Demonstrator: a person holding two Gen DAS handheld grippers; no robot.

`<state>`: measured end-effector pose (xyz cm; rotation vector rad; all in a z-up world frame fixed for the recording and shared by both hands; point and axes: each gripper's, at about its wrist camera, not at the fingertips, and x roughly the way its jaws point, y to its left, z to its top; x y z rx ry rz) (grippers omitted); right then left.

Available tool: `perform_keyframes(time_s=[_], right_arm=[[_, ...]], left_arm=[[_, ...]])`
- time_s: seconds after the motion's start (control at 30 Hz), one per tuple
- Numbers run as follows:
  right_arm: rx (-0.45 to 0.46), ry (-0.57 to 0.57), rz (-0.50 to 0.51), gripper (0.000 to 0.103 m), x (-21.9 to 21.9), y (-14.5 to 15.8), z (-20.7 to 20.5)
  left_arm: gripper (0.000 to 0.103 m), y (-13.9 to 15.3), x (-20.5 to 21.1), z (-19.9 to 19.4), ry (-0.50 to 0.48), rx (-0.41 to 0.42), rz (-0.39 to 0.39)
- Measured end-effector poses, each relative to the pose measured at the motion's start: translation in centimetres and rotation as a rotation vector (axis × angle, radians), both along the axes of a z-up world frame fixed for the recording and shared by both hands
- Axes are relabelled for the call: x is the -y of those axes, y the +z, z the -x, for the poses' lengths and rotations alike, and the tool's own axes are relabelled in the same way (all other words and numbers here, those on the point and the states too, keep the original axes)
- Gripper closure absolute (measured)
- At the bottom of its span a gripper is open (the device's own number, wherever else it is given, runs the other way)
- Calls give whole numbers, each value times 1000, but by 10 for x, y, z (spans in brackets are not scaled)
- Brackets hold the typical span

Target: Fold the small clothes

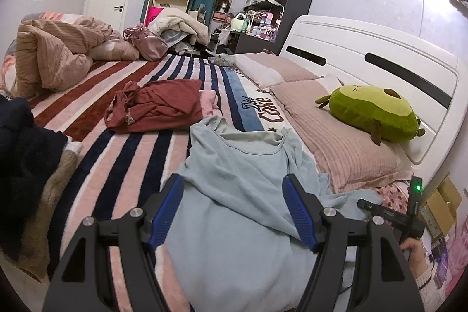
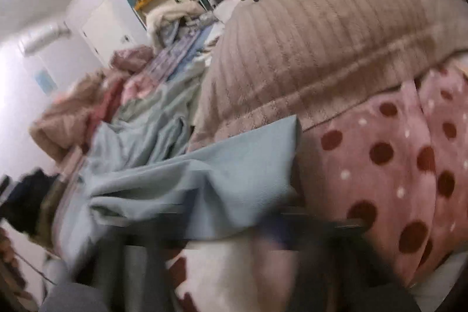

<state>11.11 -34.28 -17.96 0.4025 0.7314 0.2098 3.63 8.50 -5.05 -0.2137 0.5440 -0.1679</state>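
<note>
Low in the left view, the left claw (image 1: 232,212) stands spread over the pale blue shirt (image 1: 239,165) on the striped bed (image 1: 117,142). The right claw (image 2: 272,227), blurred, is pressed together — pinching the shirt's edge. Upper left — a red garment (image 1: 158,105).

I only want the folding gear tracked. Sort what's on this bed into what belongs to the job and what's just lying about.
Belongs to the job:
light blue shirt
red garment
left gripper, open over the shirt
right gripper, shut on the shirt's edge

Just lying about:
avocado plush
ribbed pillow
tan quilt
polka-dot fabric
</note>
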Motion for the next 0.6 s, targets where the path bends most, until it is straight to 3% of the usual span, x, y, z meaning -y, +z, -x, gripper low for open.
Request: perform_keyframes(time_s=[0.1, 0.2, 0.4, 0.5, 0.6], right_arm=[[69, 43, -29, 100, -10, 15, 4], [178, 112, -33, 101, -31, 48, 17], [345, 388, -72, 101, -116, 115, 52], [327, 604, -98, 101, -184, 119, 67], [214, 799, -96, 101, -256, 91, 80]], left_arm=[[37, 1, -6, 2, 18, 4, 8], [37, 0, -15, 5, 33, 10, 22], [36, 1, -42, 15, 69, 43, 38], [36, 2, -64, 25, 104, 59, 41], [34, 0, -84, 34, 122, 54, 33]])
